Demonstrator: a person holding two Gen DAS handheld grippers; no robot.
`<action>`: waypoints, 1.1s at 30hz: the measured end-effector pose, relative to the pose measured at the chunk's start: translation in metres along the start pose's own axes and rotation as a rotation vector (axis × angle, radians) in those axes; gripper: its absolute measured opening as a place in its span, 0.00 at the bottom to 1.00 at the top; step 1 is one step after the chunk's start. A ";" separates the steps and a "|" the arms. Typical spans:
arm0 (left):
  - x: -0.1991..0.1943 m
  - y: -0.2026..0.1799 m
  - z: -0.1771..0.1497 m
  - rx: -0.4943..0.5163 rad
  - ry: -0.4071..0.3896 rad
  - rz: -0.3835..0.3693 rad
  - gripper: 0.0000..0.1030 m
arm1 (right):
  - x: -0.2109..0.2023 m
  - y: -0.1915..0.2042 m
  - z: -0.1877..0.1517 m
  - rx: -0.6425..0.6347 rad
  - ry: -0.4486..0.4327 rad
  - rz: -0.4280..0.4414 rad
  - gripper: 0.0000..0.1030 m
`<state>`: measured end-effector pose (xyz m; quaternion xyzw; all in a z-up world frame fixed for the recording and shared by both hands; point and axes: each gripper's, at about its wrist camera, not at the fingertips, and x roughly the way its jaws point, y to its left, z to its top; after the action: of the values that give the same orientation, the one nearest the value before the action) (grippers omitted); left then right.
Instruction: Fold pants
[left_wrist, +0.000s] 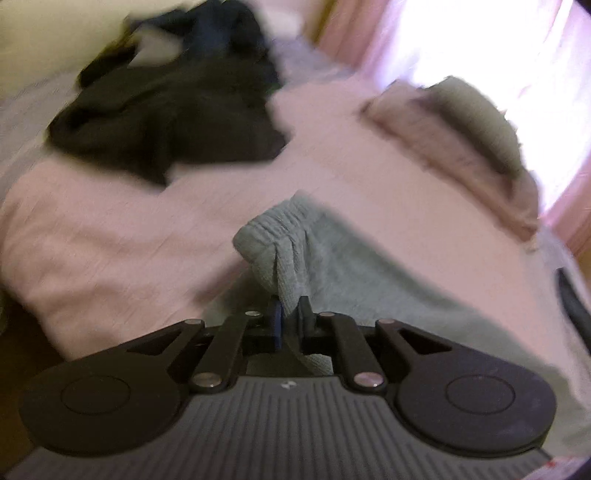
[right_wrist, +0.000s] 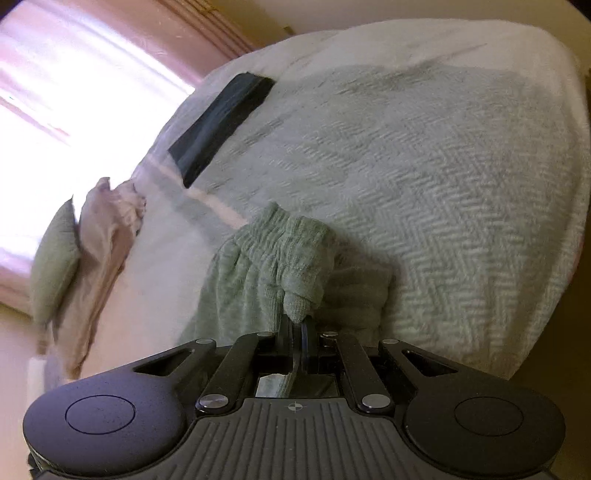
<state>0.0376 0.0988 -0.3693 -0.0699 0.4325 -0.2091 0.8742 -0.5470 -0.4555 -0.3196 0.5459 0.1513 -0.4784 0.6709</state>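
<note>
Left tool (left_wrist: 290, 314) clamped on the gathered waistband of the grey-green pants (left_wrist: 354, 266), w/ fabric draped over the bed (left_wrist: 110, 236). Right tool (right_wrist: 297, 326) pinches another waistband bunch. Dark clothes pile (left_wrist: 166, 122) sits behind.

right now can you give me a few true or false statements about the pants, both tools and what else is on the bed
1. The left tool is shut on the green pants. True.
2. The right tool is open and holds nothing. False: it is shut on a bunched fold of the same pants.
3. A pile of dark clothes lies on the bed beyond the left tool. True.
4. The pants are folded into a neat square. False: their gathered waistband hangs bunched from both tools.
5. A dark flat rectangular object lies on the herringbone blanket. True.
</note>
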 end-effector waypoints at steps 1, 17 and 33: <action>0.007 0.004 -0.005 0.011 0.028 0.032 0.08 | 0.004 -0.001 -0.004 -0.011 0.026 -0.031 0.00; 0.023 -0.026 -0.017 0.239 0.106 0.156 0.26 | 0.030 -0.013 -0.033 -0.019 0.106 -0.191 0.37; 0.054 -0.273 0.011 0.655 0.179 -0.314 0.27 | 0.020 0.064 -0.033 -0.575 -0.024 -0.300 0.39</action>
<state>-0.0078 -0.1714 -0.3189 0.1667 0.4014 -0.4734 0.7662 -0.4745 -0.4398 -0.3083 0.2999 0.3514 -0.5161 0.7213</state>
